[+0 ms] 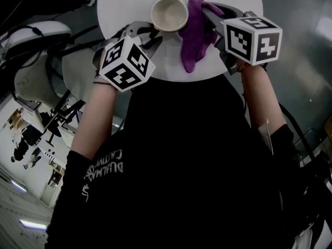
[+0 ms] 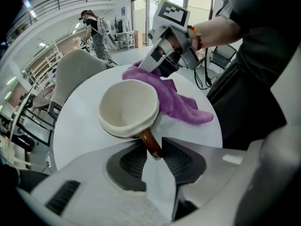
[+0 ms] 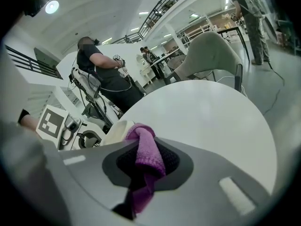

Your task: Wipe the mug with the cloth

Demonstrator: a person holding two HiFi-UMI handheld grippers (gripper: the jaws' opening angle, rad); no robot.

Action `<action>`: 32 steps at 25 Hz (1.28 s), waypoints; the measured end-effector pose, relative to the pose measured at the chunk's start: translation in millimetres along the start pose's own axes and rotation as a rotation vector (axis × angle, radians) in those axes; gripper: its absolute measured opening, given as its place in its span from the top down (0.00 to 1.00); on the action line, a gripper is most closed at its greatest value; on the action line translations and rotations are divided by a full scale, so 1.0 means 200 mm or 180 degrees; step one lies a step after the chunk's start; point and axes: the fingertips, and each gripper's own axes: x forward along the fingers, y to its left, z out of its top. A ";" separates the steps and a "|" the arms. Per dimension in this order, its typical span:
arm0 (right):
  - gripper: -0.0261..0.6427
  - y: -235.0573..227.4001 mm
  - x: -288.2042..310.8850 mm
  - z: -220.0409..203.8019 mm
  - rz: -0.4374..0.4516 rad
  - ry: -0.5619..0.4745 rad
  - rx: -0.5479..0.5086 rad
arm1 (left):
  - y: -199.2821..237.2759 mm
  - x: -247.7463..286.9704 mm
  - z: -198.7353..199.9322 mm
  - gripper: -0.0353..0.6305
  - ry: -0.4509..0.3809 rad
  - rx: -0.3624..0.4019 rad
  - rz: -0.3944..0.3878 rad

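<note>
Two grips are set. Low in the frame, your left gripper (image 2: 153, 149) is clamped on the brown handle (image 2: 149, 142) of the cream mug (image 2: 127, 105), mid-frame on the white round table (image 2: 75, 135). Beyond it, your right gripper (image 3: 148, 163) pinches the purple cloth (image 2: 178, 102) against the mug's right side. This looks like the wiping step; next, sweep the cloth round the rim while you hold the mug steady.

A: What's the top like?
B: Blk tee (image 1: 181, 154), short slvs. Pale lettering (image 1: 105, 168) on the slv, lower left of head view.
A: And the tongs?
B: Left tongs (image 2: 154, 147) & right tongs (image 3: 146, 150) have grey plastic shells w/ blk ribbed pads (image 2: 133, 166) inside. Each has a white cube w/ blk square patterns: left cube (image 1: 126, 64), right cube (image 1: 252, 39).
A: Anything on the wrists?
B: Reddish band (image 2: 197, 36), upper right of left gripper view.
</note>
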 end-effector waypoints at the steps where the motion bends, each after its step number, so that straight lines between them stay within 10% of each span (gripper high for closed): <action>1: 0.89 0.00 0.00 0.00 -0.0013 0.0003 -0.0003 | 0.00 0.00 0.00 0.79 -0.0012 0.0013 -0.0010; 32: 0.90 0.14 0.00 -0.15 -0.1207 0.0501 0.0205 | 0.06 -0.09 -0.16 0.79 -0.0291 0.0993 -0.0702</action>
